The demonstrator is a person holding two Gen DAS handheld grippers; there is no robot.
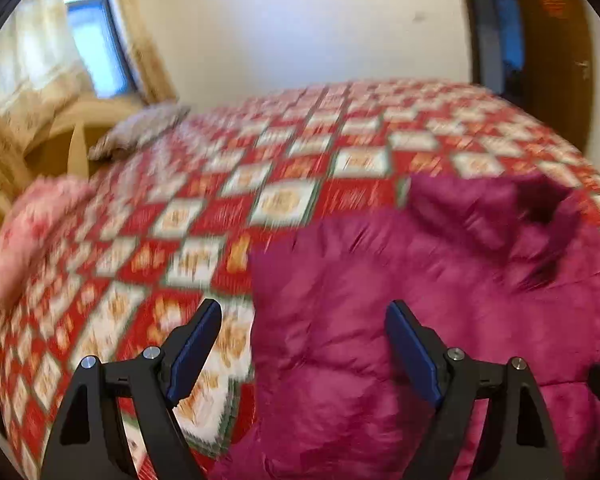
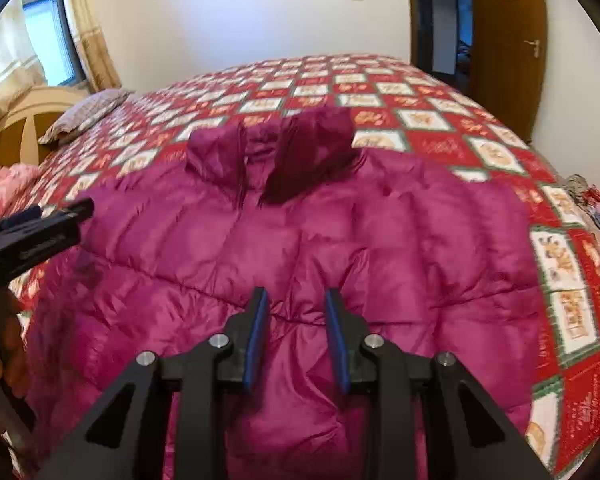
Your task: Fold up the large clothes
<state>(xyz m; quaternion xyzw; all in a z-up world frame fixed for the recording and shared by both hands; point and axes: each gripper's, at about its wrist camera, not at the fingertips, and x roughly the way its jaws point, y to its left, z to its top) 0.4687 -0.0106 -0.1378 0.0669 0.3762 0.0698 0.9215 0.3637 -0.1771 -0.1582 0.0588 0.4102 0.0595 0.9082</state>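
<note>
Magenta quilted puffer jacket (image 2: 300, 248) is lying spread flat on the bed, on top of the red-and-white checked patchwork quilt (image 2: 380, 100). Collar end with the dark fur-trimmed hood (image 2: 300, 148) is pointing away toward the far wall; the jacket body is taking up most of the near half of the bed.

Left gripper (image 1: 304, 344) is hanging released, jaws wide apart, nothing between them. It is sitting over the jacket's left edge: left blue pad (image 1: 192, 352) over bare quilt, the other pad over magenta fabric. Left wrist view is motion-blurred, so I cannot tell whether the tips are touching anything.

Right gripper (image 2: 297, 340) is hovering over the lower middle of the jacket, jaws parted with a narrow gap, unclenched, no fabric visibly pinched. In the right wrist view the left gripper is showing at the left edge, just beside the jacket's left shoulder area.

Also in frame: pink floral pillow (image 1: 28, 232) and grey patterned pillow (image 2: 84, 116) lying at the cream-and-wood headboard (image 2: 28, 120) on the left, beige curtain (image 2: 88, 28) beside the window, brown wooden door (image 2: 504, 40) standing at the right, and a small heap of mixed clothes (image 2: 592, 204) lying at the bed's right edge.
</note>
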